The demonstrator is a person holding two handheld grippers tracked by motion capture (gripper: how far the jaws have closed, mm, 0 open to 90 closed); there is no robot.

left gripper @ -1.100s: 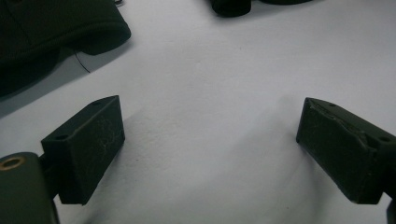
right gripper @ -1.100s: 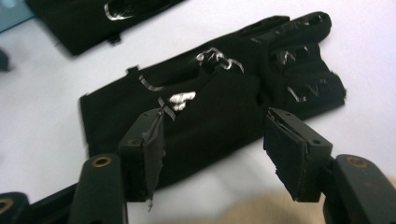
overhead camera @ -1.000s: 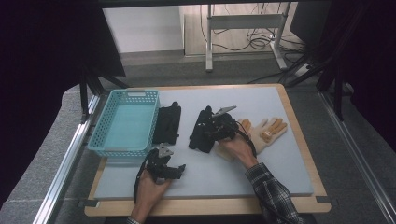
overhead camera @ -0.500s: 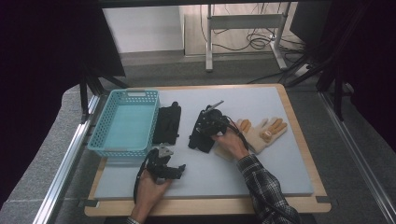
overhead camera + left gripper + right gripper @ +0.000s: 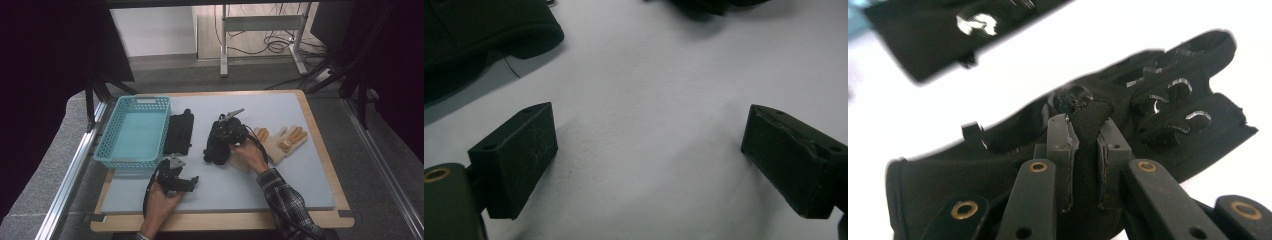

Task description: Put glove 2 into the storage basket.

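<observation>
A black glove (image 5: pixel 215 150) lies at the middle of the grey mat, fingers toward the front. My right gripper (image 5: pixel 227 132) rests on top of it. Its jaws have just been closing, and in the right gripper view the right gripper (image 5: pixel 1087 125) pinches a raised fold of the black glove (image 5: pixel 1173 100) between its pads. A second black glove (image 5: pixel 179 132) lies flat beside the blue basket (image 5: pixel 107 145). My left gripper (image 5: pixel 191 182) sits low at the mat's front. In its own view the left gripper (image 5: pixel 649 155) stands wide open over bare mat.
A tan glove (image 5: pixel 285 142) lies to the right of my right hand. The second black glove (image 5: pixel 938 30) shows blurred at the top left of the right gripper view. A dark glove edge (image 5: pixel 474 35) lies beyond the left jaw. A wooden rim (image 5: pixel 320 145) borders the mat.
My right gripper moved left from beside the tan glove onto the black glove and closed on a fold of it. The left hand stayed still.
</observation>
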